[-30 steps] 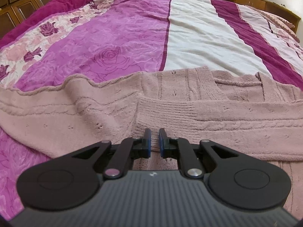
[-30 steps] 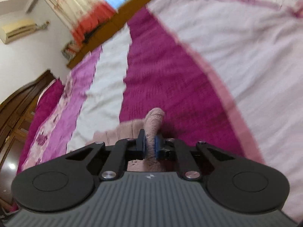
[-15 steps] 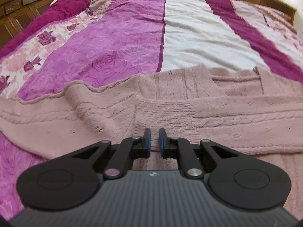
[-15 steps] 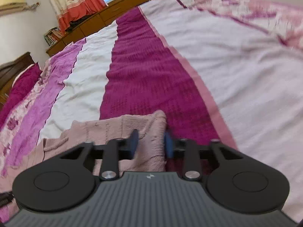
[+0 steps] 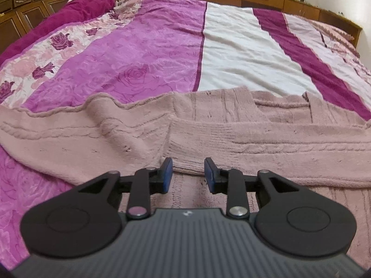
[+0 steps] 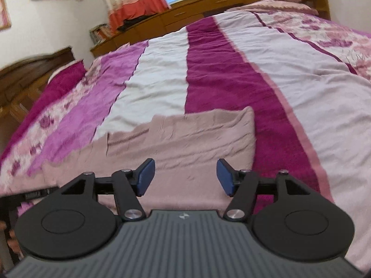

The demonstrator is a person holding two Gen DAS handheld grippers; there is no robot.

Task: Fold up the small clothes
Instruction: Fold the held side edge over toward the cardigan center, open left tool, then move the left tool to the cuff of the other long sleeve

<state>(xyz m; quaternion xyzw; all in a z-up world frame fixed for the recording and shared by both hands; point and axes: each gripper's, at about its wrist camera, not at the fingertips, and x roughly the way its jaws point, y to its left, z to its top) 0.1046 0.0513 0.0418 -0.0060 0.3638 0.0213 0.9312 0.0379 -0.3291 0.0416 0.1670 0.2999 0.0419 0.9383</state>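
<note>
The pink sweater [image 5: 231,143] lies flat on the bed [image 5: 143,53], its long axis running left to right across the near edge, with one sleeve [image 5: 266,148] folded over the body as a band along that same line. The sleeve's ribbed cuff [image 5: 183,148] ends just beyond the left gripper [image 5: 188,173], so near that its hem runs between the two blue fingers [image 5: 167,173]. Those fingers stand apart and hold nothing, low over the knit; whether they touch it I cannot tell.

Further right, the right gripper [image 6: 185,177] hovers over the sweater's right end [image 6: 204,139], its fingers spread wider and likewise empty. The cloth's right edge falls just inside its right finger, with the dark magenta stripe [image 6: 220,81] of the bed beyond.

To my eye the left gripper is the better placed: the cuff is straight ahead of it, a short push away. Since the garment runs crosswise to both grippers, the next fold would likely bring one end over toward the other, or the near hem away toward the far side.
</note>
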